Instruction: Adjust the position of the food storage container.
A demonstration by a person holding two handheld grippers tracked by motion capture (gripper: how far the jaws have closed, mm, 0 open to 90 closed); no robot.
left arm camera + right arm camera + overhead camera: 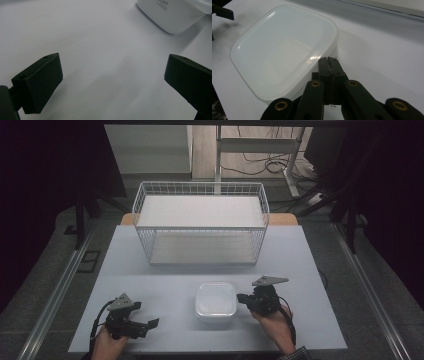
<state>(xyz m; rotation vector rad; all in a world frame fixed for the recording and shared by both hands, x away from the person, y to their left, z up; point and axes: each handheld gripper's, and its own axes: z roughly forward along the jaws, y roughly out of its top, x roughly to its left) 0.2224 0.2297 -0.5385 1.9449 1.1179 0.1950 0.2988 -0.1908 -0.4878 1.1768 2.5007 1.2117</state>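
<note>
Two tongs flank the lidded tub [215,302]: left tongs [150,324] gape, right tongs [241,297] sit closed empty beside its lid; gripping probably comes next.

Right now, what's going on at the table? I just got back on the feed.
A person holds a gripper in each hand at a pale table. The right gripper is shut, its tips right at the rim of a lidded white plastic container; whether they pinch the lid can't be told. The left gripper is open over bare table, container off to its side. A white wire basket stands empty behind.
</note>
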